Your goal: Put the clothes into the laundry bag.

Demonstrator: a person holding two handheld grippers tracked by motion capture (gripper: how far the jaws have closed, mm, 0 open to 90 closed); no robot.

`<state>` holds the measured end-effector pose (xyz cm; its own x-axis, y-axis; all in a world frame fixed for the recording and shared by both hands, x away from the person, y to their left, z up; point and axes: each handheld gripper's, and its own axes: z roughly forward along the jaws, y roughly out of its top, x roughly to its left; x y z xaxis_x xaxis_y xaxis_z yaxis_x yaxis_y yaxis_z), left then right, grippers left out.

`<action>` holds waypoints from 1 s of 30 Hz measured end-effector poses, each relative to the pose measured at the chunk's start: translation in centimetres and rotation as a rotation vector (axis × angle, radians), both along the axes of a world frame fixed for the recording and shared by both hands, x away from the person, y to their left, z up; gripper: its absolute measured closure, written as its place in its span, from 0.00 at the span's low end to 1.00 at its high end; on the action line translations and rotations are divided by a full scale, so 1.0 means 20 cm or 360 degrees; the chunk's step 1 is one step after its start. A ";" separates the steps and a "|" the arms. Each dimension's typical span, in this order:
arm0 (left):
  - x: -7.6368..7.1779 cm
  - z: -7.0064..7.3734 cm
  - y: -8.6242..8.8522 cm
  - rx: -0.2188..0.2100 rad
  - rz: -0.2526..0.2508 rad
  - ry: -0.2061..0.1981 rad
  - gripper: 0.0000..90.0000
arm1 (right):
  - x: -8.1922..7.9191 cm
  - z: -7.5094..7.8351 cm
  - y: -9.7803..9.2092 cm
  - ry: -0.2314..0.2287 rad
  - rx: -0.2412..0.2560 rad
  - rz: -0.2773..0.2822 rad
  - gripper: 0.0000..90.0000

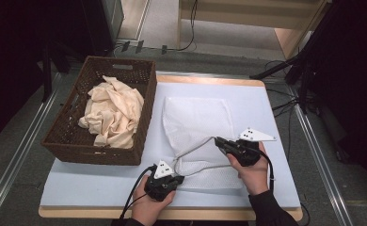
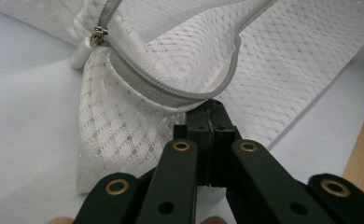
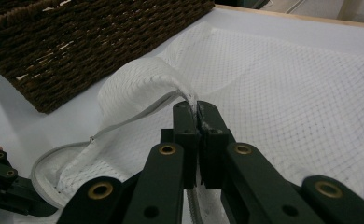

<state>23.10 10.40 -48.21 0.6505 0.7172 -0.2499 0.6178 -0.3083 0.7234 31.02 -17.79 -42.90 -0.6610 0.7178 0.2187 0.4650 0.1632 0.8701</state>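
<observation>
A white mesh laundry bag with a grey zipper lies on the pale blue table mat. My left gripper is shut on the bag's zipper edge at its near left corner; the zipper pull shows just beyond. My right gripper is shut on the upper zipper edge and holds it lifted, so the bag's mouth gapes between the two grippers. A crumpled cream cloth lies in a brown wicker basket to the left of the bag.
The basket's woven wall stands close to the bag's left side. The table's wooden edge runs along the near side. Cables and stand legs lie on the floor beyond the table's far right corner.
</observation>
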 end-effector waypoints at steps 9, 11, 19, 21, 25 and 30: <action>-0.06 0.17 0.04 -0.0212 -0.0079 -0.0180 0.53 | -0.01 -0.02 0.02 0.0024 -0.0010 0.0027 0.98; -0.07 0.23 0.05 -0.0243 -0.0072 -0.0196 0.40 | -0.01 -0.02 0.02 0.0026 -0.0006 0.0029 0.98; 0.01 0.44 0.14 -0.0269 -0.0023 -0.0223 0.04 | -0.01 -0.03 0.03 0.0029 -0.0015 0.0049 0.98; 0.04 0.47 0.18 -0.0310 0.0035 -0.0220 0.04 | -0.01 -0.03 0.03 0.0030 -0.0013 0.0049 0.97; 0.11 0.52 0.25 -0.0235 0.0116 -0.0269 0.03 | -0.01 -0.03 0.03 0.0034 -0.0018 0.0051 0.97; 0.22 0.56 0.33 -0.0200 0.0232 -0.0301 0.00 | -0.02 -0.03 0.03 0.0036 -0.0014 0.0053 0.97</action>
